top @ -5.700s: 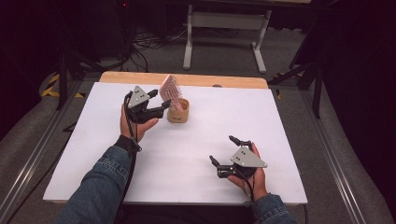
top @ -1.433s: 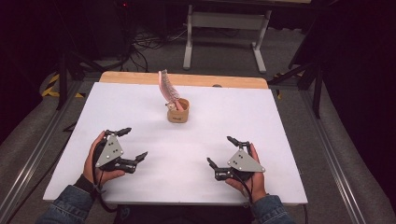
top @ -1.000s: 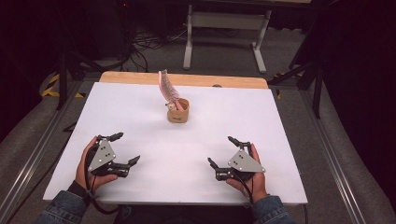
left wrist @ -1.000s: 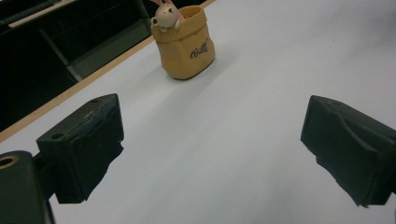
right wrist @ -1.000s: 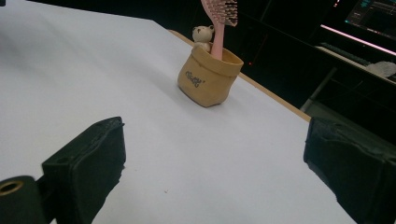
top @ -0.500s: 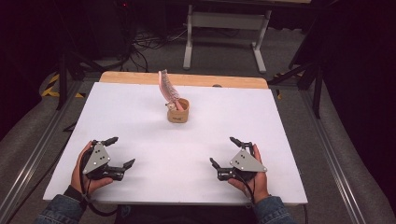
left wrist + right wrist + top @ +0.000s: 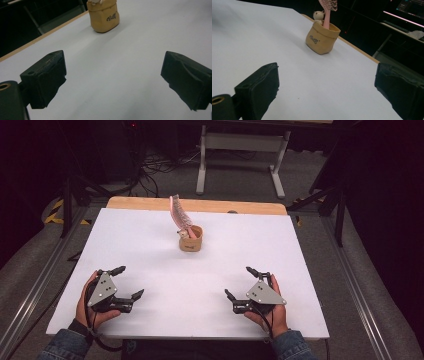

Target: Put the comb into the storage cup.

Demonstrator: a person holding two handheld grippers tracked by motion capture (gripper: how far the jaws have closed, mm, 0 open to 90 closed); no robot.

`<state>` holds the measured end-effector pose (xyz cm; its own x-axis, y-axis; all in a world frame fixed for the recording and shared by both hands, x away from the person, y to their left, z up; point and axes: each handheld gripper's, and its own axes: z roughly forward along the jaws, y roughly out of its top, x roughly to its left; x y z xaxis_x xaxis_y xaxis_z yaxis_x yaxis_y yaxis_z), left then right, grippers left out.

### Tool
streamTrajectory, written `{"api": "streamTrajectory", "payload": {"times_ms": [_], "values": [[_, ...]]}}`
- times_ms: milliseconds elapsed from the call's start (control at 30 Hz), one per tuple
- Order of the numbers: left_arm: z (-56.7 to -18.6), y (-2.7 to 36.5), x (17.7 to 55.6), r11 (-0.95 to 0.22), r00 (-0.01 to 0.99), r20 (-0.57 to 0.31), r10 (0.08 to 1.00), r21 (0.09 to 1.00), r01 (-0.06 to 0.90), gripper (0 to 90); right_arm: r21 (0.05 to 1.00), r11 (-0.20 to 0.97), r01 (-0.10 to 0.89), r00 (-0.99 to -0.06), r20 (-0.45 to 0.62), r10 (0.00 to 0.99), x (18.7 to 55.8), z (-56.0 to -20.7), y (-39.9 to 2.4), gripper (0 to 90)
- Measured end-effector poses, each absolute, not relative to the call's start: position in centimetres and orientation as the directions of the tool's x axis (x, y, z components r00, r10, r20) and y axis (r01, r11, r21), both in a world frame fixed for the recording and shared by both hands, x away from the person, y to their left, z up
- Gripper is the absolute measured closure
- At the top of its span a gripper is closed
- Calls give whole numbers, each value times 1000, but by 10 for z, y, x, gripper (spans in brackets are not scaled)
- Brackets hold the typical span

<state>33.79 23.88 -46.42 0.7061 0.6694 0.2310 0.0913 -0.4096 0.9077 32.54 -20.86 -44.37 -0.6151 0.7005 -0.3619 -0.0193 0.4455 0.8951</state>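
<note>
While your two hands rest at the near edge of the white tabletop (image 7: pixel 150 245), each tool sits well apart from the other and far from the goods. Your left tool (image 7: pixel 127 283) lies near the near-left corner with its jaws spread wide and nothing between them; the left gripper view shows bare tabletop between the two black pads. Your right tool (image 7: pixel 241 284) lies toward the near-right, its jaws likewise gaping and empty, pointing up the tabletop. The small tan pouch (image 7: pixel 191 238) stands upright toward the far middle of the tabletop, short of the wooden strip (image 7: pixel 250 206) along the far edge. A pink hairbrush (image 7: pixel 179 212) stands handle-down in the pouch and leans toward the far left. In the right gripper view, a little bear figure (image 7: pixel 319 15) peeks above the pouch's rim just beside the brush handle.
</note>
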Motion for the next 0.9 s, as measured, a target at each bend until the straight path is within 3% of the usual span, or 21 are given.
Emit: {"api": "streamTrajectory", "payload": {"times_ms": [900], "values": [[-465, 238, 337, -421, 714, 235, 660, 902, 93, 69, 893, 450, -25, -609, -370, 701, 325, -444, -206, 64]]}}
